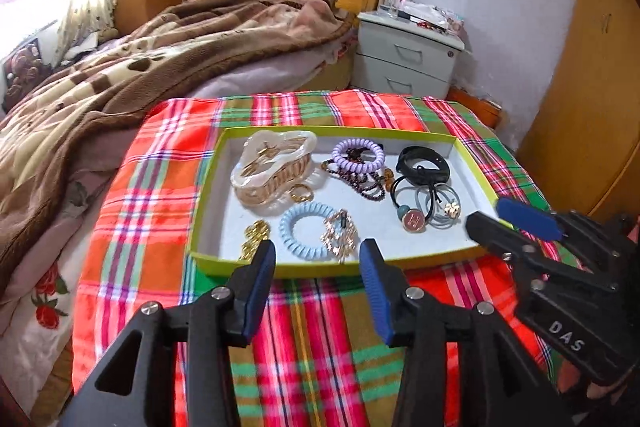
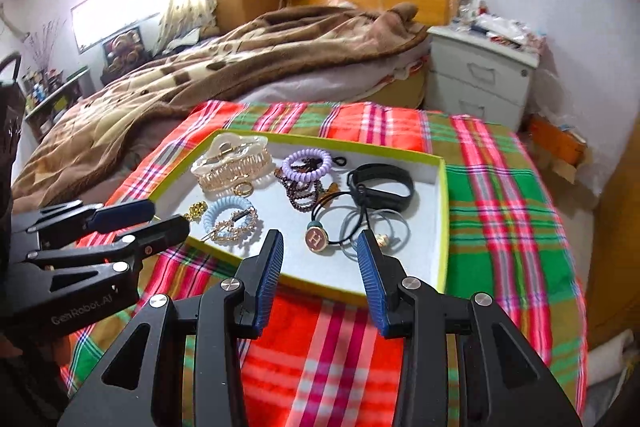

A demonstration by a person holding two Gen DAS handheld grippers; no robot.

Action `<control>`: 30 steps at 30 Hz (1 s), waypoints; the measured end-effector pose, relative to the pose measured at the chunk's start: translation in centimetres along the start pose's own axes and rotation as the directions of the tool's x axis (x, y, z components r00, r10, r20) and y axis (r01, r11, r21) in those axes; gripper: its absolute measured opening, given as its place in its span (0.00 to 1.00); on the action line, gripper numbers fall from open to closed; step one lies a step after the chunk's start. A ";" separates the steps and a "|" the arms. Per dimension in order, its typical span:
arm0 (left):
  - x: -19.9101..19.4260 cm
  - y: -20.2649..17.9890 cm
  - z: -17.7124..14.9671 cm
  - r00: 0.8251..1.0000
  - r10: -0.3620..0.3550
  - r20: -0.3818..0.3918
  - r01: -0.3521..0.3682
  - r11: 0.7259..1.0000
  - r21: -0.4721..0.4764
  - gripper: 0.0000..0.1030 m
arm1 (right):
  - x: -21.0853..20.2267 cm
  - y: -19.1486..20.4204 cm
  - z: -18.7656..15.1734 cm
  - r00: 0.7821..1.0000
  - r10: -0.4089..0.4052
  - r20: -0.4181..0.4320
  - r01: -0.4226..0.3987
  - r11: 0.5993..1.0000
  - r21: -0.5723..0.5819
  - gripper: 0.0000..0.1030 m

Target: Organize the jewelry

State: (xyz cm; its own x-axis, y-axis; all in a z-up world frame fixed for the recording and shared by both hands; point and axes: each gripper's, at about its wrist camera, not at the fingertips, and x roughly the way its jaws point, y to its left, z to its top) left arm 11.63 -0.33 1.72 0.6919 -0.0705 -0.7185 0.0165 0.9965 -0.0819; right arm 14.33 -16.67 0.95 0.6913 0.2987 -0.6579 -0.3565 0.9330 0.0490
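looks nearly finished to me: every piece i can see already lies in the box point(image 1: 460, 151) just beyond both grippers' fingers point(image 1: 260, 275), spread wide and empty.

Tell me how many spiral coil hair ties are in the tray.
2: a purple coil tie at the back middle over dark beads, and a blue coil tie near the front edge. None others show.

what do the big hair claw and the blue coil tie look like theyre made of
Hair claw: likely hard glossy plastic or acetate, milky and translucent with bright highlights. Blue coil tie: probably smooth plastic, ridged like a phone cord with a slight sheen.
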 end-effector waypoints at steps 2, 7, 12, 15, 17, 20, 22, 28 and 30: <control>-0.7 -0.1 -0.5 1.000 0.022 0.019 -0.022 1.000 -0.003 0.45 | -0.8 0.3 -0.4 1.000 -0.006 0.015 0.006 1.000 0.012 0.38; -1.8 -0.6 -1.3 0.994 0.091 0.052 -0.092 0.996 0.008 0.45 | -1.7 0.5 -1.7 0.999 -0.035 0.026 0.034 0.999 0.039 0.39; -2.5 -0.9 -1.8 0.993 0.092 0.071 -0.093 0.996 0.003 0.45 | -2.2 0.5 -2.3 0.998 -0.042 0.043 0.039 0.997 0.063 0.39; -2.7 -0.9 -2.1 0.992 0.102 0.072 -0.102 0.995 0.000 0.45 | -2.5 0.6 -2.5 0.998 -0.049 0.051 0.045 0.997 0.068 0.39; -2.8 -0.9 -2.3 0.993 0.098 0.071 -0.098 0.995 -0.007 0.45 | -2.7 0.7 -2.6 0.997 -0.047 0.057 0.043 0.996 0.072 0.39; -2.7 -0.8 -2.4 0.992 0.104 0.068 -0.104 0.995 -0.007 0.45 | -2.9 0.7 -2.7 0.996 -0.052 0.067 0.047 0.996 0.080 0.39; -2.7 -0.9 -2.6 0.992 0.108 0.066 -0.108 0.994 -0.002 0.45 | -2.9 0.8 -2.8 0.997 -0.046 0.070 0.040 0.996 0.084 0.39; -2.7 -1.2 -2.8 0.992 0.106 0.068 -0.107 0.994 -0.001 0.45 | -2.9 1.0 -3.1 0.997 -0.042 0.065 0.036 0.996 0.087 0.39; -2.7 -1.3 -2.9 0.992 0.103 0.069 -0.103 0.995 0.001 0.45 | -2.9 1.0 -3.2 0.997 -0.042 0.064 0.036 0.996 0.086 0.39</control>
State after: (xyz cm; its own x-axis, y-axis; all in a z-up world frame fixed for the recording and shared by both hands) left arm 7.66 -1.56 1.79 0.7378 0.0356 -0.6741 -0.0542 0.9985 -0.0066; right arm 9.95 -17.22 0.53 0.7445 0.2719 -0.6097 -0.2762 0.9569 0.0895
